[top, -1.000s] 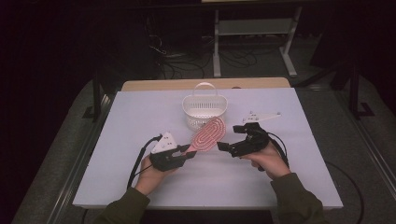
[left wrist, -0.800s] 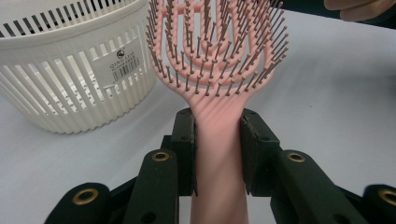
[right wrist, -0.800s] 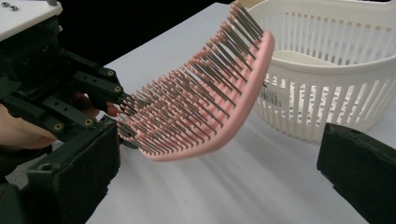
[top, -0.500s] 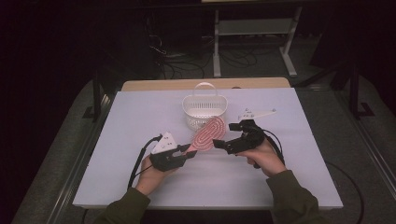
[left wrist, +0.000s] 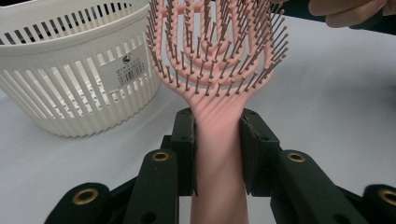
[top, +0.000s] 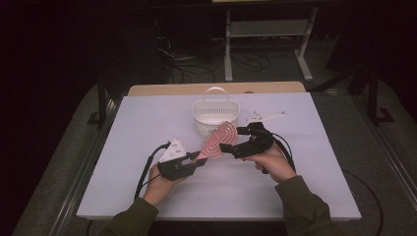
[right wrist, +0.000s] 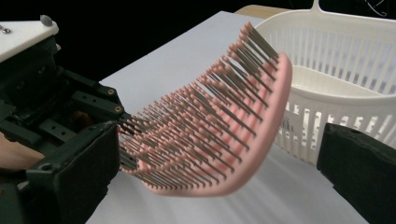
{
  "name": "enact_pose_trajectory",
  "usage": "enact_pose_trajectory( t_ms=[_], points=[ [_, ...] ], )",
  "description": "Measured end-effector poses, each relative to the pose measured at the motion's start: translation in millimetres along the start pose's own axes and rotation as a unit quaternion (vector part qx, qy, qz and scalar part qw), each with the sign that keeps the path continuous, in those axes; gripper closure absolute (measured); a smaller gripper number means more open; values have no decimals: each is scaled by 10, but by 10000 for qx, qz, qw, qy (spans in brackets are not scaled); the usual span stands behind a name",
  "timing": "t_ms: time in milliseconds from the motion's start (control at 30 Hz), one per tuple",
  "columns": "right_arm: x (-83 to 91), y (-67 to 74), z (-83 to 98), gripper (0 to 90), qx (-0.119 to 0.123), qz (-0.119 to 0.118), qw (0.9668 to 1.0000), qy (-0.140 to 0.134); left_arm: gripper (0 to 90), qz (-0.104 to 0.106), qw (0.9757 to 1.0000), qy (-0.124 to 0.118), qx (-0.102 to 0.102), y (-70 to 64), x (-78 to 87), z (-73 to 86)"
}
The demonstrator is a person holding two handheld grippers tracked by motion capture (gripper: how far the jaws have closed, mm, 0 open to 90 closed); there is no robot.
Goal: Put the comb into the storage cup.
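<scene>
hairbrush (left wrist: 219, 70) tip: cut off at top edge | handle end: probably hidden between tongs

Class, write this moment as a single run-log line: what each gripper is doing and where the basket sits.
left gripper: shut on pink hairbrush handle | right gripper: open, fingers either side of brush head, apart | white basket: on table, behind brush

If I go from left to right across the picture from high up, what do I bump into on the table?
Left gripper → pink brush → right gripper, open around the brush's head. The white basket sits behind the brush, so it has no clear place in the order.
</scene>
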State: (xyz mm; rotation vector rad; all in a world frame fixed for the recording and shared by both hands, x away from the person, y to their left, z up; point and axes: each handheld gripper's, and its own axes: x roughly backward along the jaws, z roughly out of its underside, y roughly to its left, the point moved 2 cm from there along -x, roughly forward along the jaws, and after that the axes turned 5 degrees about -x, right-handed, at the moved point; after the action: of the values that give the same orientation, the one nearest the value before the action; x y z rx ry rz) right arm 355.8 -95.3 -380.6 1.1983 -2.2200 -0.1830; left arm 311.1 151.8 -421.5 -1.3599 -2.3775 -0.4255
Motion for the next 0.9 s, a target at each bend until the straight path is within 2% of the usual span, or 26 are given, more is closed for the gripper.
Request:
enact_pose_trajectory(
  t_ms=[200, 500, 900],
  points=[
    [-69, 12, -30, 0, -73, -109, 9999, -49, 704, -23, 10000, -24, 1, -3, -7, 3],
    [-176, 20, -6, 4, -113, -122, 9999, 41, 704, -23, 10000, -50, -21, -5, -4, 4],
    [-168, 6, 3, 97, -209, -122, 9997, -57, 704, -29, 10000, -70, -46, -10, -8, 6]
  ],
)
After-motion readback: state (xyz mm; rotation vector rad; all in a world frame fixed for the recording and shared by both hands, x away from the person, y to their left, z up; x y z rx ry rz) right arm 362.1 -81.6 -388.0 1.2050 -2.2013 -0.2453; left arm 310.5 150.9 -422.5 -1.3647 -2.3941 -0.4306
